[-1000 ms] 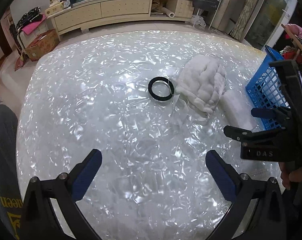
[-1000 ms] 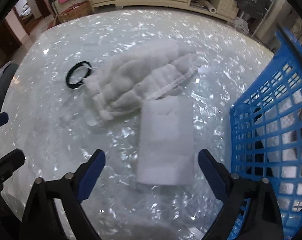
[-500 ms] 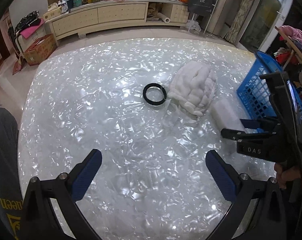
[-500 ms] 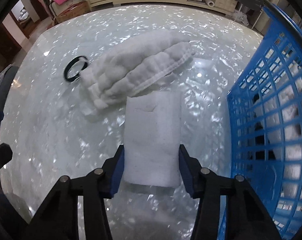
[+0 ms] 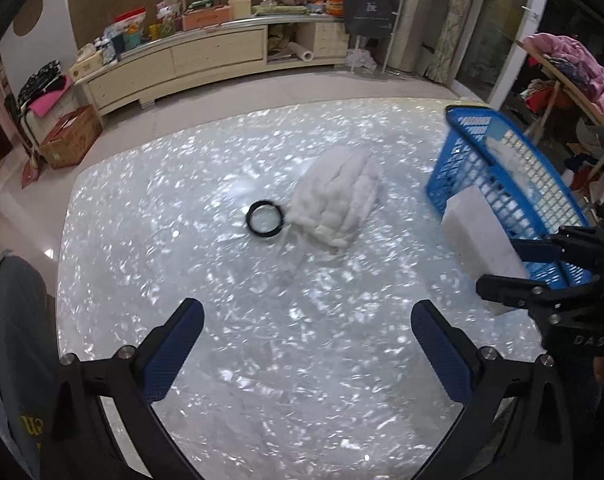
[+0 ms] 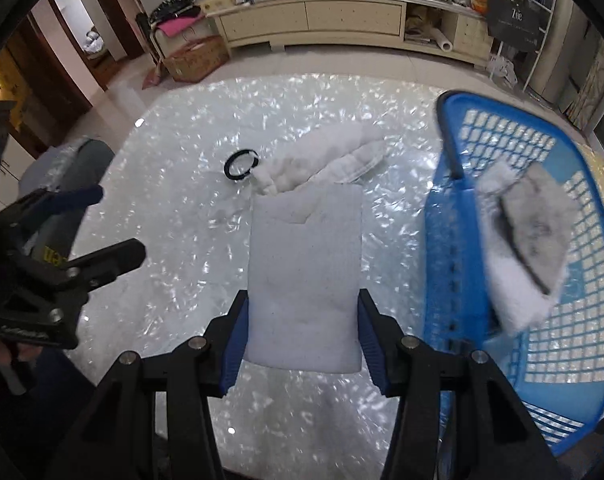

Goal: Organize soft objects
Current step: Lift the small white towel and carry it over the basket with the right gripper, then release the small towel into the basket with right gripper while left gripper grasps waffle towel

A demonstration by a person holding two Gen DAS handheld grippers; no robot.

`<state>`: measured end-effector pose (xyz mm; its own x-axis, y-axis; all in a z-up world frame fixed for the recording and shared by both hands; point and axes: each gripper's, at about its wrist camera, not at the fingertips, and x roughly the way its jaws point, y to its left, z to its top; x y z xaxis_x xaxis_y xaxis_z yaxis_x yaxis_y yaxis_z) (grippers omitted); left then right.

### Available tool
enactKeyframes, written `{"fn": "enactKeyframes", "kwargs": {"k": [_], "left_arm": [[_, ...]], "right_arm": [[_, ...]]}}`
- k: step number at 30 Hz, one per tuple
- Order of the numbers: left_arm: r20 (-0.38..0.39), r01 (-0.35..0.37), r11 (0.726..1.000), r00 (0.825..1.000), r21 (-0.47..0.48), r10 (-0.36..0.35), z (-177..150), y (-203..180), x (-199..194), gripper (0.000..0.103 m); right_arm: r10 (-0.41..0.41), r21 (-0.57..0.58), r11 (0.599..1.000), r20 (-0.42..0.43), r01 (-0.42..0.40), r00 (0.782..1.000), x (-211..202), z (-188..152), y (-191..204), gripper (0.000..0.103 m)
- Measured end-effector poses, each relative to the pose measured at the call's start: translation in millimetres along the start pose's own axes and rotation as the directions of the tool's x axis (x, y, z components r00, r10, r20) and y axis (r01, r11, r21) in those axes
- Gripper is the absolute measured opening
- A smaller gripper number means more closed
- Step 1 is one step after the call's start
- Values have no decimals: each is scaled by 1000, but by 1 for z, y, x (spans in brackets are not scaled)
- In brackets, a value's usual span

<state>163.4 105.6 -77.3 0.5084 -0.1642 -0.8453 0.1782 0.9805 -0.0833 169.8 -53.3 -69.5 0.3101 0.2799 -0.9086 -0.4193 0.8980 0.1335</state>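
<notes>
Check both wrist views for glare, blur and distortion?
Left wrist: specular glare speckles the whole tabletop; fisheye bends the cabinet; dark vignette at corners. Right wrist: motion blur smears the basket and the gray-and-white cloth inside; the held white pad stays fairly sharp.

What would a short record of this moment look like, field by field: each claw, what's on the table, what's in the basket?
right claw: shut on white foam block, held above the table
left claw: open, holding nothing
table: shiny white top
on table: fluffy white cloth; black ring beside it
blue basket: holds a white and grey soft item
</notes>
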Motion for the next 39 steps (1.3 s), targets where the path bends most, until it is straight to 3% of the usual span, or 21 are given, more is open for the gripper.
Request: {"fn": "enactKeyframes", "kwargs": {"k": [11, 20, 39], "left_arm": [[10, 16, 995, 1000, 99, -17, 30, -38, -4, 103], [12, 18, 987, 1000, 161, -20, 59, -55, 21, 103], [-92, 31, 971, 996, 235, -10, 97, -37, 140, 103]], "right_arm": [[-23, 43, 999, 69, 20, 997, -44, -8, -51, 49], [-54, 107, 993, 93, 44, 994, -50, -16, -89, 49], [-100, 194, 977, 60, 86, 993, -66, -38, -117, 49]]}}
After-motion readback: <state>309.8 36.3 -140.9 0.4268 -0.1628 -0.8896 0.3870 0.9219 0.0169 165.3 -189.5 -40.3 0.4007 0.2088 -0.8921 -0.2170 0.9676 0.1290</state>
